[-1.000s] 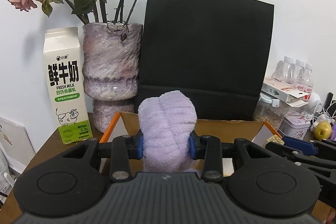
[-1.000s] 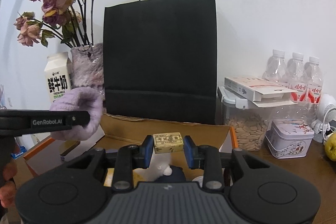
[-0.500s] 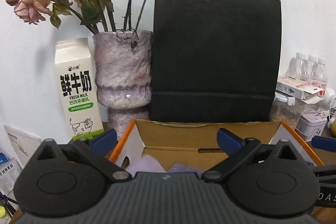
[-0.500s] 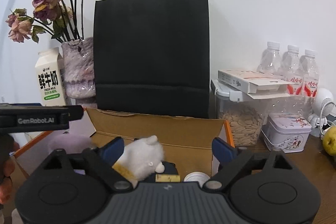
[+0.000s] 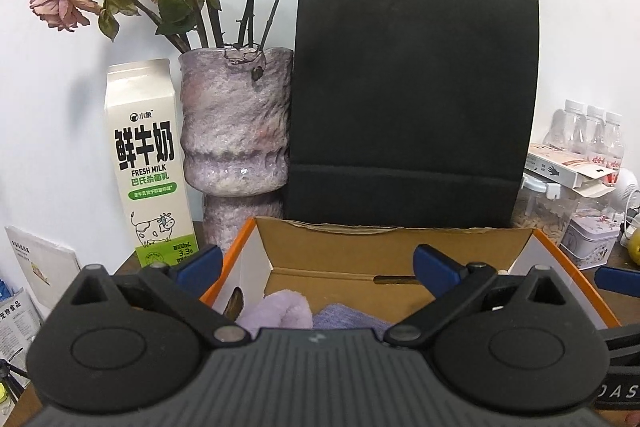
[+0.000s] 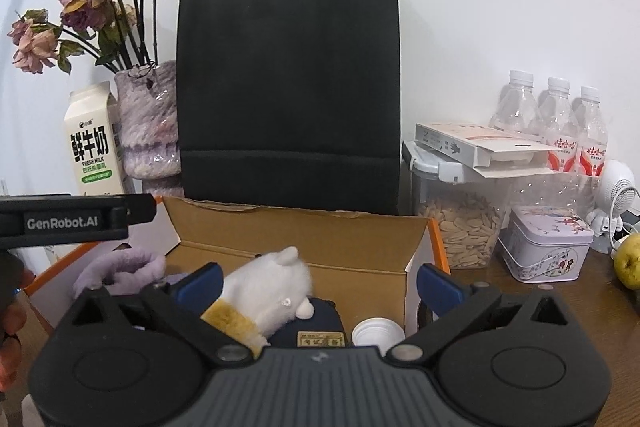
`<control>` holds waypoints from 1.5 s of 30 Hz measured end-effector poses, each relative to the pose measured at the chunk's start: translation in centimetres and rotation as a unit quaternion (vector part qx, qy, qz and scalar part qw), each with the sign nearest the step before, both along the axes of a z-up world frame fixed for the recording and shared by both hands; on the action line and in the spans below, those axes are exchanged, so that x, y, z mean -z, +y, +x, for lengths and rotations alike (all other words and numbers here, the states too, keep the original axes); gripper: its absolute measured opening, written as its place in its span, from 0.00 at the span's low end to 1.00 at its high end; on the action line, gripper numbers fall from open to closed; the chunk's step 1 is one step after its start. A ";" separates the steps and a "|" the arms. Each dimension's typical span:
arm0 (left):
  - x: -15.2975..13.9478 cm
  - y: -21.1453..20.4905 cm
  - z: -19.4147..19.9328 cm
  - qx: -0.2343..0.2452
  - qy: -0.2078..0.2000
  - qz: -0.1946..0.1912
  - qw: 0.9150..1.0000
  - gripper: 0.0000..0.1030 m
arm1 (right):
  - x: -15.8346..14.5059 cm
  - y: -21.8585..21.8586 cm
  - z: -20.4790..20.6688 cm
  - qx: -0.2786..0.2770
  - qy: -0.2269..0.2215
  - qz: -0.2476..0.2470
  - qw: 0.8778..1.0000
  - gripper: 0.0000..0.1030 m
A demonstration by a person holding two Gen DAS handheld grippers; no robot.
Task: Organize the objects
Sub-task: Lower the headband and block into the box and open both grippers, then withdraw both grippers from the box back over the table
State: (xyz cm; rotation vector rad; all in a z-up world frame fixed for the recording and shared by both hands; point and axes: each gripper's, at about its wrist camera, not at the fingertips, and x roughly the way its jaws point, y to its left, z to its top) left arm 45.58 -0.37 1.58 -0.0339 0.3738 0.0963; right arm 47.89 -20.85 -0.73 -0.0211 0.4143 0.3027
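Note:
An open cardboard box with orange edges stands in front of both grippers. My left gripper is open above its near left part, with nothing between its fingers. Below it a purple fluffy cloth lies in the box beside a blue-purple cloth. My right gripper hangs over the box's right part with its jaws opening and no pad touching anything. Under it lie a white plush toy, a small yellow-labelled block on a dark blue thing, and a white cap.
A tall black paper bag stands right behind the box. To its left are a mottled vase of dried roses and a milk carton. On the right stand a seed jar, a tin, water bottles and a green fruit.
The left gripper let go of the purple fluffy cloth, which now lies in the box. The right gripper released the small yellow block, now down in the box beside the white plush toy.

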 end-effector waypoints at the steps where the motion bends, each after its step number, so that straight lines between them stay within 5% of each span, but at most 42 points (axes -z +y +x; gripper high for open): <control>1: 0.0 0.0 -0.1 0.000 -0.001 -0.001 1.000 1.00 | 0.0 0.1 -0.1 0.000 0.001 -0.002 1.000 1.00; 24: -0.2 0.3 -5.3 -0.005 0.000 0.001 1.000 1.00 | -0.7 0.1 -3.7 0.002 0.008 -0.041 0.999 1.00; 45: 2.1 -0.3 -14.3 0.003 0.037 -0.001 0.999 1.00 | -0.1 -2.4 -12.2 -0.009 0.006 -0.049 0.999 1.00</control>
